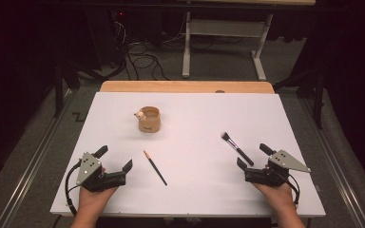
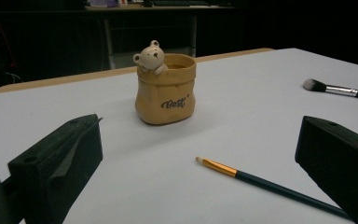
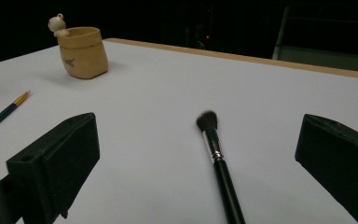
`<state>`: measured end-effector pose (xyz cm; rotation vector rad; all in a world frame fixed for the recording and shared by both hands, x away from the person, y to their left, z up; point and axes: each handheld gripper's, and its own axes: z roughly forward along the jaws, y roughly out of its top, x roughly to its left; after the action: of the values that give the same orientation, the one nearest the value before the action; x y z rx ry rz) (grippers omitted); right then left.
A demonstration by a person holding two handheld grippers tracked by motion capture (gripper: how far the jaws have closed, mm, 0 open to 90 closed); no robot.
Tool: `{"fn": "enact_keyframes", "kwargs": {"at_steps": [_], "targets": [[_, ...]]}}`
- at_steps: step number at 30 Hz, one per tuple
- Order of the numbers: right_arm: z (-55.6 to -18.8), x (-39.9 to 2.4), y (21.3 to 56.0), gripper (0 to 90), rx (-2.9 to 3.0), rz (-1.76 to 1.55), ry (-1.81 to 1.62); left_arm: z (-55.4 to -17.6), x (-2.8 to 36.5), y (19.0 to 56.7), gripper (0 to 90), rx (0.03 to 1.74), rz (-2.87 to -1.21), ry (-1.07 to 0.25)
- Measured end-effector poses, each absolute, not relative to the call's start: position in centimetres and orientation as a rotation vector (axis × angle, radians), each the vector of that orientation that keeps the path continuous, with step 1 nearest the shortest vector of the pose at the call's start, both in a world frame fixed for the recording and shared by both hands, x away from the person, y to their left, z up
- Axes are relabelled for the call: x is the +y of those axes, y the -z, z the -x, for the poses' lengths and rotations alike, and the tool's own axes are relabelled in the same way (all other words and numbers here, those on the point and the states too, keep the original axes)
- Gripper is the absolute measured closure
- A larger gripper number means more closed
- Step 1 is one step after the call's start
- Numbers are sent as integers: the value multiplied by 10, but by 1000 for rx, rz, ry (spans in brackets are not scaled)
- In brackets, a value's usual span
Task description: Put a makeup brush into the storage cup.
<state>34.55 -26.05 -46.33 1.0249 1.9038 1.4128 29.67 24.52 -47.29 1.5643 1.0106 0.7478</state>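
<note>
A tan sack-shaped cup with a small bear figure on its rim stands on the white table, seen also as the cup and the cup. A thin dark brush with a gold ferrule lies between the cup and my left gripper; the thin brush points toward the right jaw in the left gripper view. A black makeup brush lies just ahead of my right gripper, and that makeup brush runs between the wide-apart jaws. Both grippers are open and hold nothing.
The white table top ends in a wooden strip at the far edge. Beyond it stand a grey desk frame and cables on the floor. Metal rails run along both sides of the table.
</note>
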Motion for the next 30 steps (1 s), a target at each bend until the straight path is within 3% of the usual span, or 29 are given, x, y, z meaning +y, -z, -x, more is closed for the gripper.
{"fn": "enact_keyframes", "kwargs": {"at_steps": [30], "targets": [[-344,-256,463,4,1910,-1027,-1394,-298,245,471,28,1079,-1624,-708]]}}
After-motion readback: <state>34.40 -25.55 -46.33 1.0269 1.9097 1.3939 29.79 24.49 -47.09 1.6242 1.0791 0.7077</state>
